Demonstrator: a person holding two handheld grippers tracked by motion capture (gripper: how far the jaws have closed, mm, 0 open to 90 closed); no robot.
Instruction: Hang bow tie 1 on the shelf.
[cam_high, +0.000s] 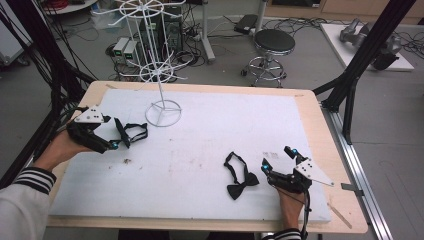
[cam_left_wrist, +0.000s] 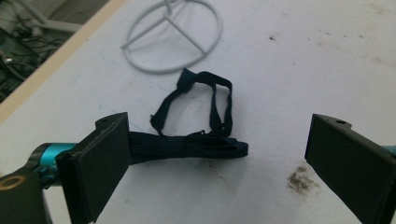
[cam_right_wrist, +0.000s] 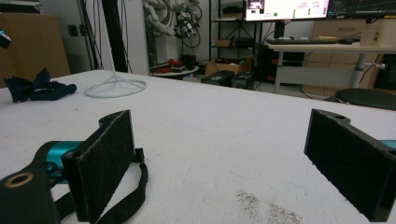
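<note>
Your left tongs (cam_left_wrist: 217, 154) hang wide open, holding nothing, with a dark bow tie (cam_left_wrist: 196, 142) lying flat on the white counter (cam_left_wrist: 289, 70) between the jaws, its long axis running jaw to jaw, nearer the left one. Your right tongs (cam_high: 280, 159) also gape wide, a second bow tie (cam_high: 239, 177) just to their left.

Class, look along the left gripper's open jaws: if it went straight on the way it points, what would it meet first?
Probably the bow tie lying just ahead of the left gripper; beyond it stands the wire stand.
</note>
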